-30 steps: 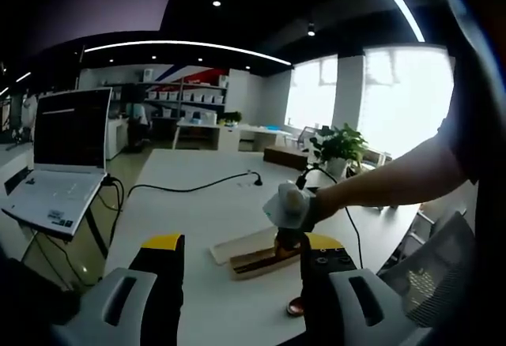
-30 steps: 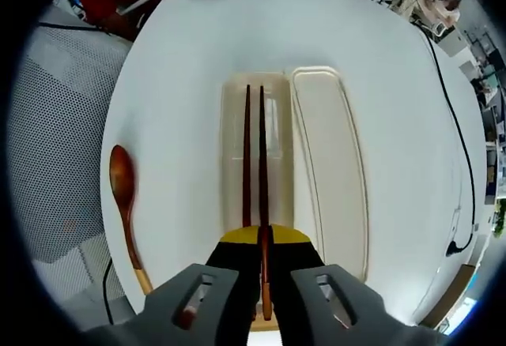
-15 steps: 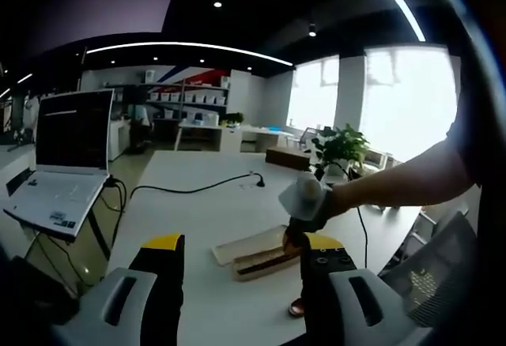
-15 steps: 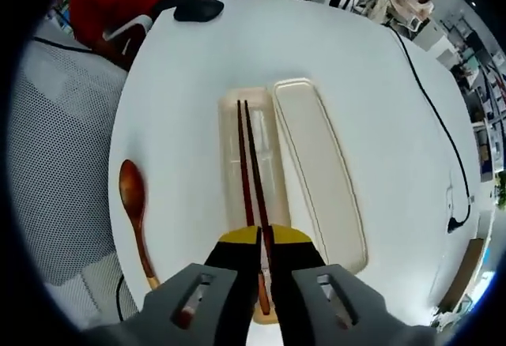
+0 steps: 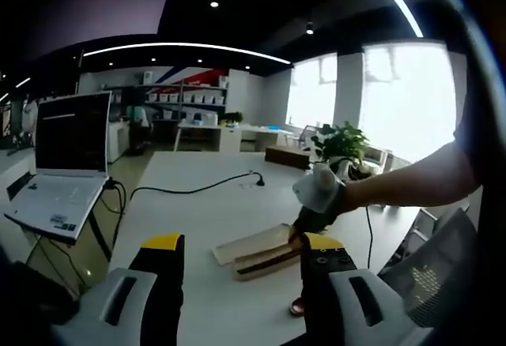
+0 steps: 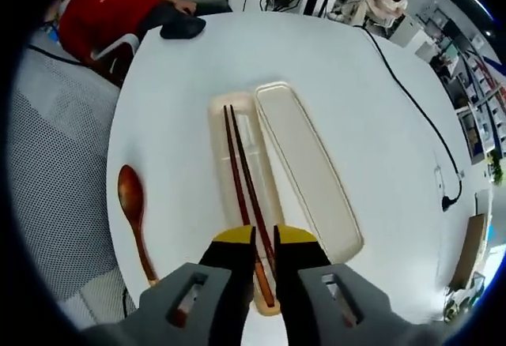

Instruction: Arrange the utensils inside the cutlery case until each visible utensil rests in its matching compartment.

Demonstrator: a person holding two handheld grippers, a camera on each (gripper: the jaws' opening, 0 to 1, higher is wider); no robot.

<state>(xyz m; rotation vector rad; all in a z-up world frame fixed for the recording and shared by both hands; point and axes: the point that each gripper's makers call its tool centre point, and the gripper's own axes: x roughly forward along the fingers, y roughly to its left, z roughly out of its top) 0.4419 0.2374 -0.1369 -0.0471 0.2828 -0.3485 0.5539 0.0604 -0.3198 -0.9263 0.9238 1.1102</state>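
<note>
A beige cutlery case lies open on the white table, its lid alongside on the right. Two dark wooden chopsticks rest lengthwise in the case. Their near ends pass between the slightly parted jaws of my right gripper, which is open above them. A brown wooden spoon lies on the table left of the case. In the left gripper view my left gripper stands wide open with nothing in it, short of the case. A gloved hand hovers over that case, and the spoon lies nearer.
A laptop sits on a stand at the left, and a black cable crosses the table. A potted plant stands at the far end. A black object lies near a person in red. A mesh chair flanks the table.
My right gripper has let go of the chopsticks and drawn back and up; they now lie in the case. The gloved hand rose in the left gripper view.
</note>
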